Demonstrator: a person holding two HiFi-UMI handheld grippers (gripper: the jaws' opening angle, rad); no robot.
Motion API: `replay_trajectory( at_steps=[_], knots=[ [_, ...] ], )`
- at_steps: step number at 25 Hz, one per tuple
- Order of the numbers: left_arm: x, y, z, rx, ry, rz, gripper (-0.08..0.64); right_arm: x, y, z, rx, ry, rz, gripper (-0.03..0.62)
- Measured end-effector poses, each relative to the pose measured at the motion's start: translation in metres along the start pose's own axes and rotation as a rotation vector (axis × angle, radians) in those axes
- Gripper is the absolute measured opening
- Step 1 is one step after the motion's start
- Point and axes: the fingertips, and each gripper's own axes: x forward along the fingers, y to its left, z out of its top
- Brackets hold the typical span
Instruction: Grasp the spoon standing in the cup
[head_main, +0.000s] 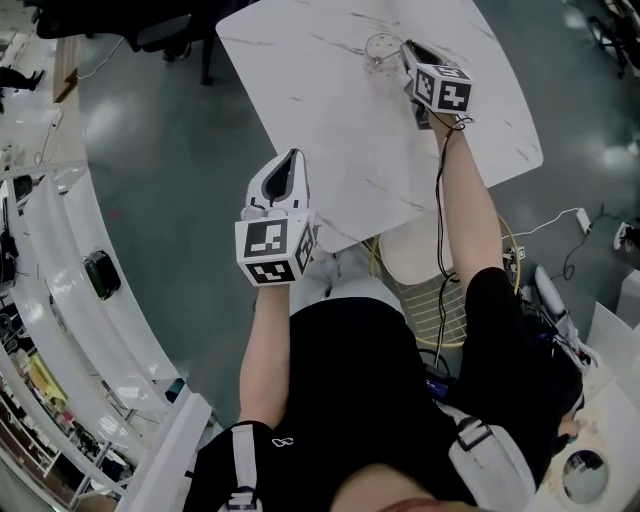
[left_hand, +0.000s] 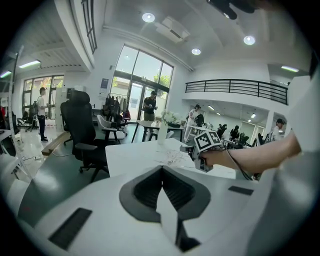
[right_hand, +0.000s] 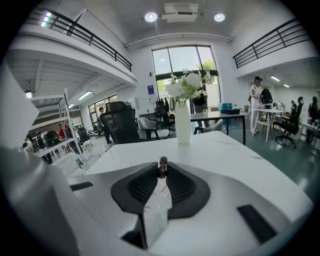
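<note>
A clear glass cup stands near the far edge of the white marble table. My right gripper is right beside the cup, on its right. In the right gripper view, the dark brown tip of the spoon handle sticks up between the jaw tips, and the right gripper is shut on it. The cup itself is hidden there. My left gripper hovers over the table's near edge, shut with nothing in it. The left gripper view shows its closed jaws, the faint cup and the right gripper beyond.
A white vase of flowers stands further along the table. A black office chair is off the table's left side. A cream wicker chair sits under the near edge. People stand in the far background.
</note>
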Motion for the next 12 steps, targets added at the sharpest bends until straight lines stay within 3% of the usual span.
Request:
replay_trajectory(
  at_steps=[4,12],
  knots=[
    [-0.002,-0.002,0.011,-0.006,-0.036,-0.012,0.015,-0.027,0.014,0.029,-0.028,-0.075,0.037,0.054],
    [-0.004,-0.002,0.049,-0.041,-0.153,-0.049,0.015,-0.114,0.089,0.134,-0.152,-0.306,0.136,0.054]
  ],
)
